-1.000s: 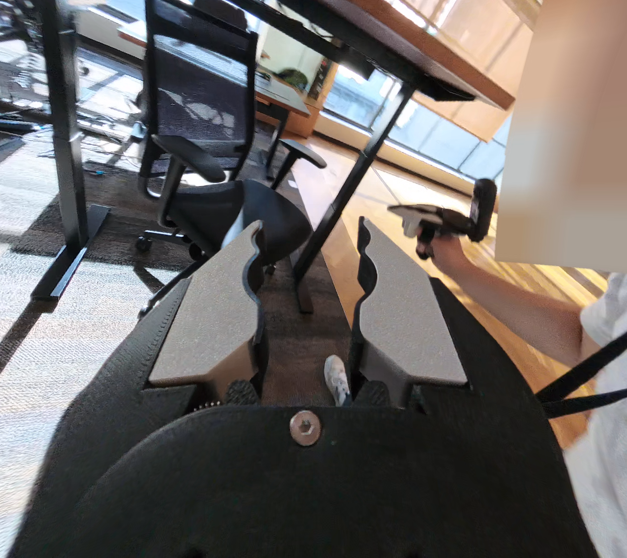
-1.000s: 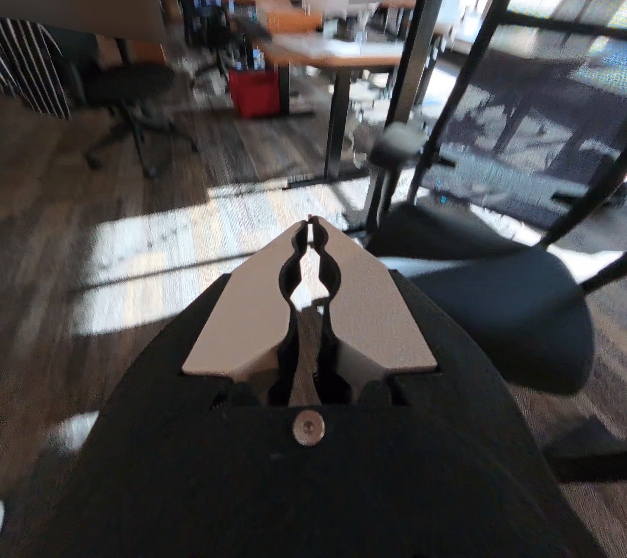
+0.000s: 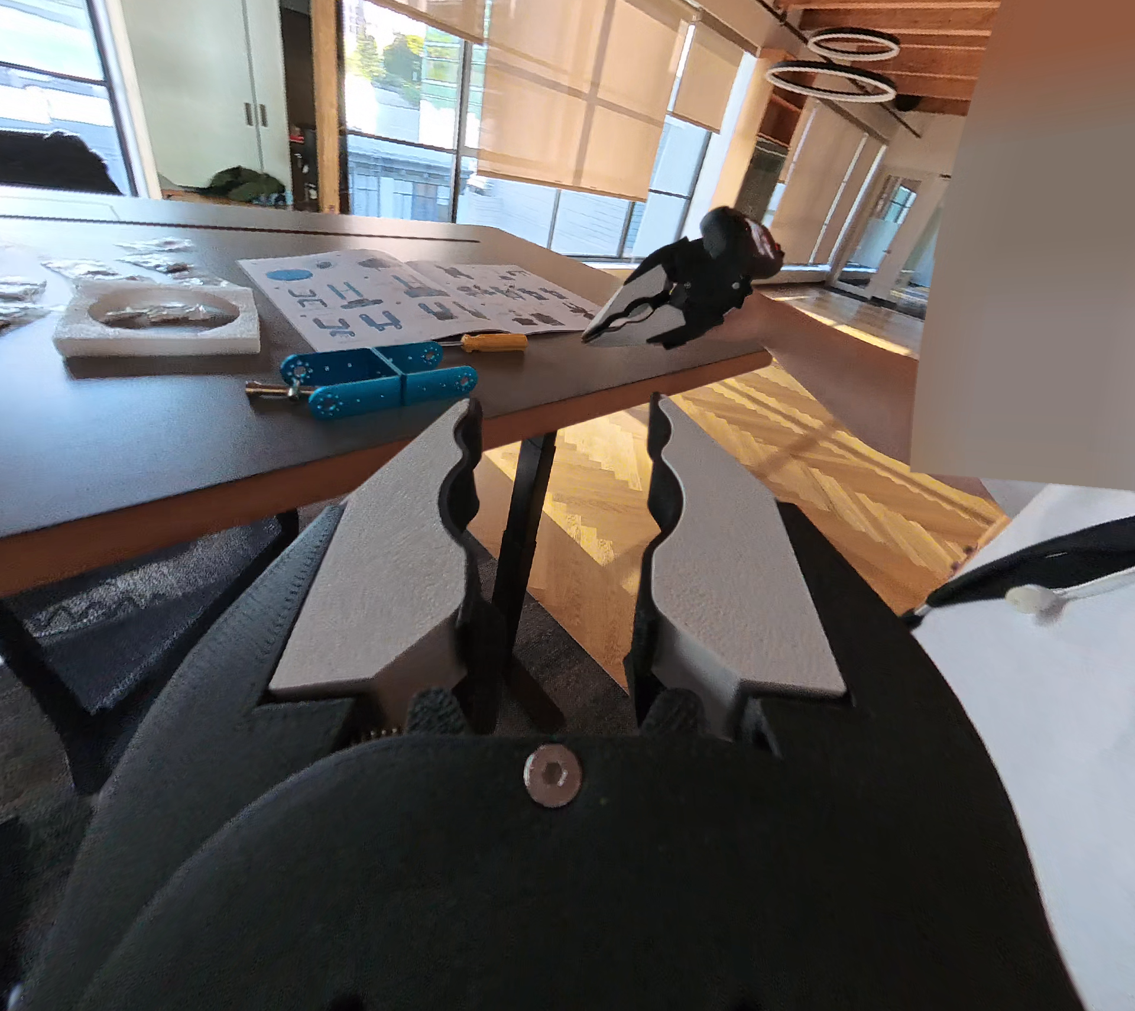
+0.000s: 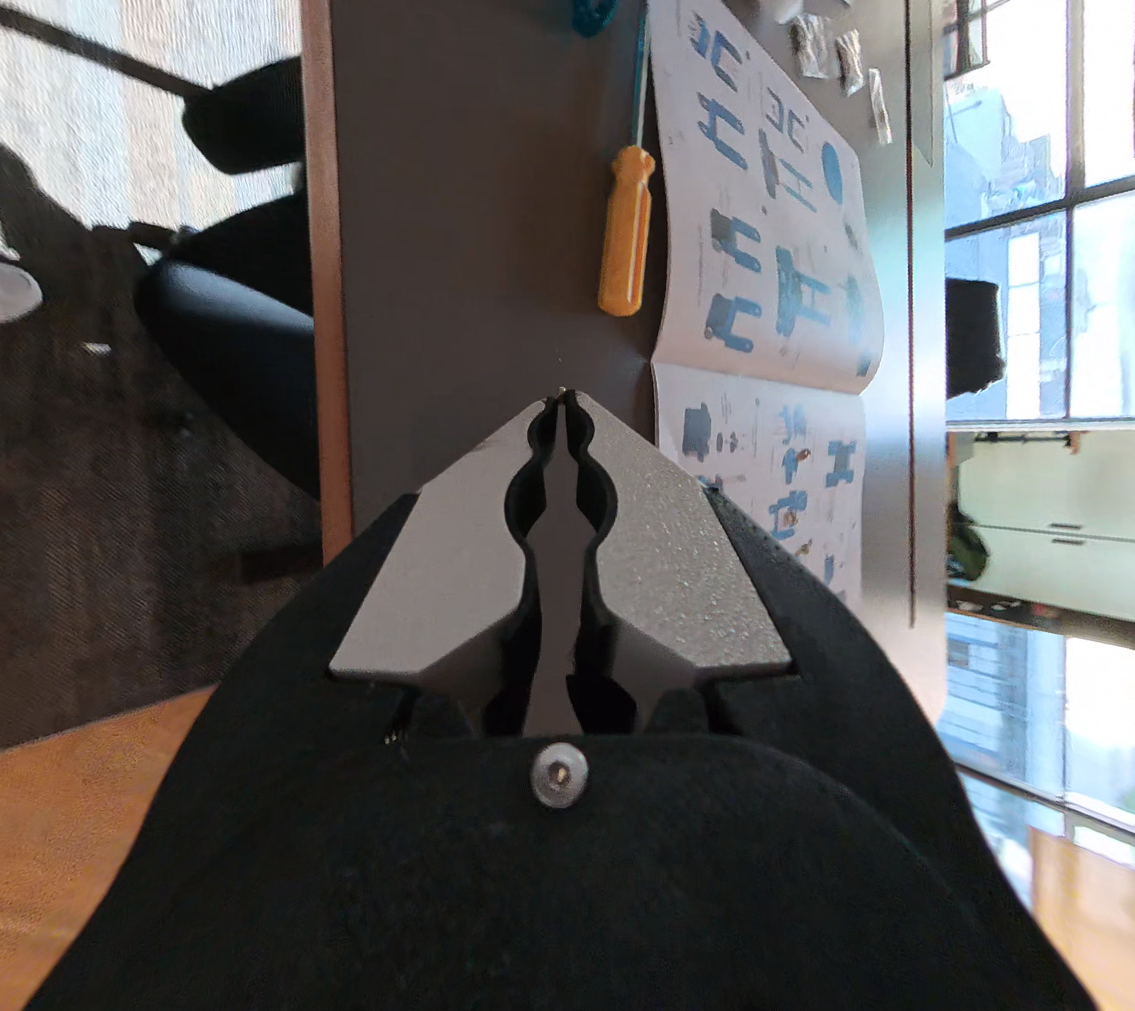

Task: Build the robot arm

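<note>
A second ago both views showed floor and office chairs; now they show the table (image 3: 153, 428) top. From left: a white foam block (image 3: 159, 315), blue metal brackets (image 3: 381, 376), an open booklet (image 3: 417, 296) whose print is too blurred to read, and a yellow screwdriver (image 4: 626, 232). The left gripper (image 3: 562, 416) hangs spread wide below the table edge. The right gripper (image 4: 560, 397), tips pinched on a tiny metal piece, rests on the table's right end.
</note>
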`<state>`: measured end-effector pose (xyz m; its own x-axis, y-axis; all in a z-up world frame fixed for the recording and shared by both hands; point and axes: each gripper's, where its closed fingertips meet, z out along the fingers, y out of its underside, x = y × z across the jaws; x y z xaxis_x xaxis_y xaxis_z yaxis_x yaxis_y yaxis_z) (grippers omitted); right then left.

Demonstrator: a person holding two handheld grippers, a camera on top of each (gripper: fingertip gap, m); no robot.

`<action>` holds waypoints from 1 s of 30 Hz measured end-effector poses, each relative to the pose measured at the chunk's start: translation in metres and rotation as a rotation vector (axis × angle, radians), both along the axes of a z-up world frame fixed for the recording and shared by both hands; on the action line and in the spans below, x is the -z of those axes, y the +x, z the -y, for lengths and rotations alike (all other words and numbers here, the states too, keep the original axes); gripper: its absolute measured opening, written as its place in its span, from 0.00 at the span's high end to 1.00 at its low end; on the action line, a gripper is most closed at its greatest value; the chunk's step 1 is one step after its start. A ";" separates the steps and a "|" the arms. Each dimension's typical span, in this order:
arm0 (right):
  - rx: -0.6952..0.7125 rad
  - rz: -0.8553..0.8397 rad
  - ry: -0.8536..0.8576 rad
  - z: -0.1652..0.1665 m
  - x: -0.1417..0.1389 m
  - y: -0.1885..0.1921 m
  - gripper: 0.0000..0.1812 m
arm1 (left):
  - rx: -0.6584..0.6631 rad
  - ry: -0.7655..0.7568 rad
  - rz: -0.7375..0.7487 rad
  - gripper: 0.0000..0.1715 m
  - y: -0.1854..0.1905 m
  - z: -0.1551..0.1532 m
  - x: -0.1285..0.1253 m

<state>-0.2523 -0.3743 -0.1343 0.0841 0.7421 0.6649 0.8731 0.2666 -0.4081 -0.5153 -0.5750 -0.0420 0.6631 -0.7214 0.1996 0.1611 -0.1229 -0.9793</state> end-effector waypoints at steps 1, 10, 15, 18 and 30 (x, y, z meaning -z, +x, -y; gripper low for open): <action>-0.012 0.043 0.026 -0.001 0.003 -0.005 0.99 | 0.025 0.008 -0.003 0.69 -0.006 -0.008 -0.001; 0.002 0.152 0.059 0.002 0.021 -0.024 0.99 | 0.145 -0.017 -0.060 0.69 -0.038 -0.066 0.005; 0.030 -0.040 -0.095 0.010 0.017 -0.024 0.92 | 0.195 -0.060 -0.062 0.69 -0.029 -0.083 0.017; 0.021 -0.117 -0.197 0.014 0.014 -0.018 0.91 | 0.205 -0.094 -0.040 0.70 -0.011 -0.089 0.024; -0.050 -0.315 -0.555 0.024 0.018 -0.019 0.91 | 0.072 -0.176 0.003 0.70 0.029 -0.101 0.031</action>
